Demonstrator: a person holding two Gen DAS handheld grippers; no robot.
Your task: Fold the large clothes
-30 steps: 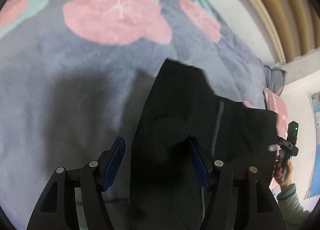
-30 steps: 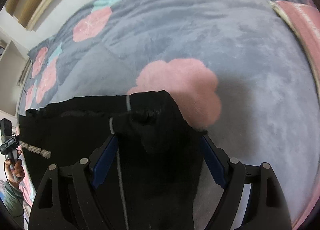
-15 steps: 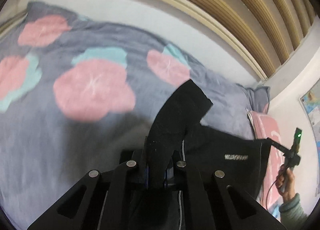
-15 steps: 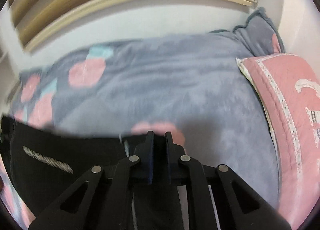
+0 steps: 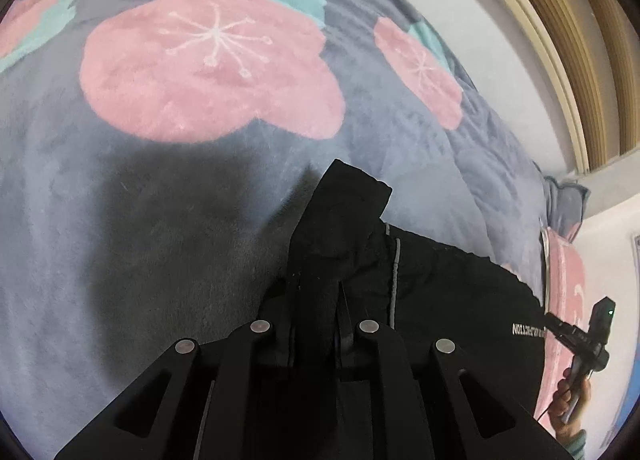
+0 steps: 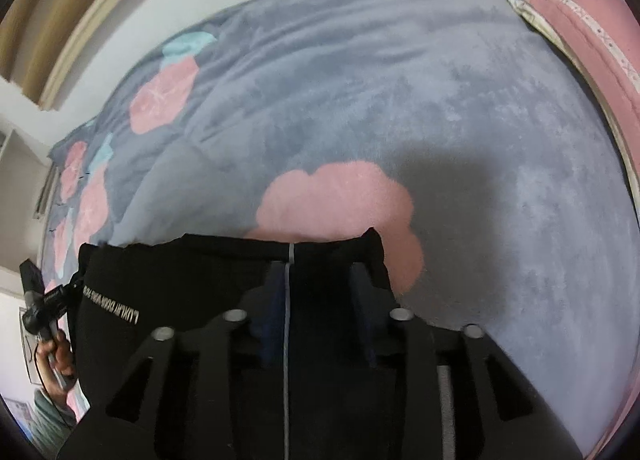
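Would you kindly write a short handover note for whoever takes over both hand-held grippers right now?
Left hand-held gripper: shut on a bunched edge of the black garment.
Right hand-held gripper: fingers slightly apart around the garment's other end, by the grey stripe; grip uncertain.
Garment lies spread between them on the floral blanket, printed lettering facing up.
Done: both ends picked up.
Left: make the fold, lay it flat and smooth it.

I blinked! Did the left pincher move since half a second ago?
Yes. The left gripper, shut on the black garment, has dipped down toward the flower blanket; the wooden headboard has slid out to the view's edge.
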